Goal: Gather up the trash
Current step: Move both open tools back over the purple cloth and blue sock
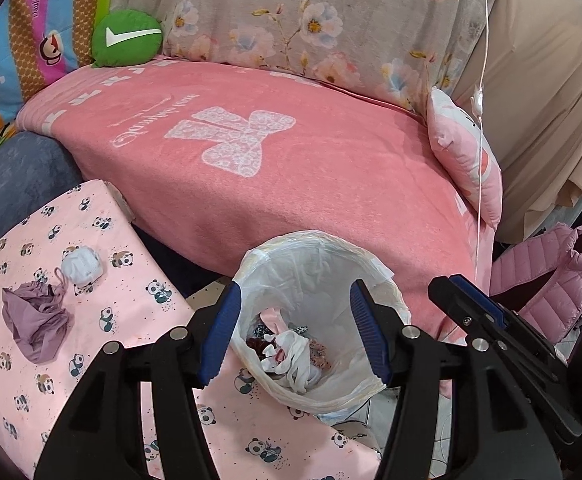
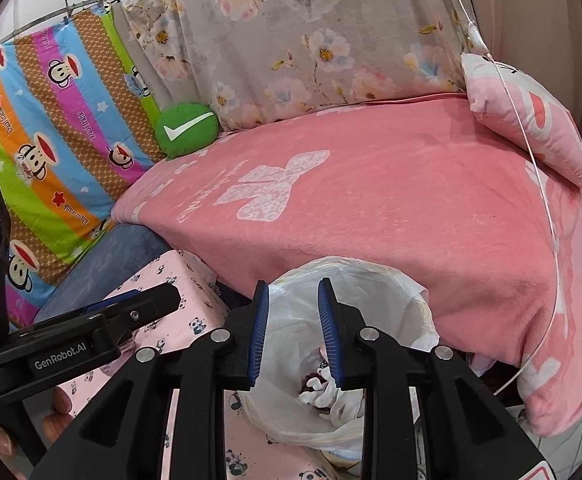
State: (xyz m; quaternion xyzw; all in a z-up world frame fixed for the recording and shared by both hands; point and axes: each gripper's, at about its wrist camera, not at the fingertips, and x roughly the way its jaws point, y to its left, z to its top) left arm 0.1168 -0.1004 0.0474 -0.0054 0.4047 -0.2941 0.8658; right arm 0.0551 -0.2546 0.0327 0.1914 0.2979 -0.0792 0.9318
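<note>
Pink fleece fills most of what I see ahead of both sets of jaws: a blanket [image 1: 275, 168] with a pale bow printed on it, spread over a couch beyond my fingertips. Behind it, farther out, hangs a grey floral sheet [image 1: 299, 20], and off to the far left a striped cartoon-monkey cloth [image 2: 47, 128]. Below and left of my left jaws sits a surface under a pink panda-print cover [image 1: 23, 352]. Directly beyond both pairs of fingers stands the bin, lined with a white plastic bag [image 1: 323, 264], its mouth open toward me; inside it I can make out crumpled white tissue [image 1: 295, 356] and some darker scraps. My left gripper [image 1: 295, 336] has its blue-padded jaws spread wide with nothing between them, framing the bag's opening. My right gripper [image 2: 293, 332] hangs over the same bag, jaws parted more narrowly and also empty. On the panda cover, well left of the left jaws, a crumpled mauve cloth [image 1: 37, 322] lies just beside a balled white wad [image 1: 81, 266], the two apart by a small gap. A green round cushion [image 1: 127, 38] with a white tick rests at the couch's far left corner.
</note>
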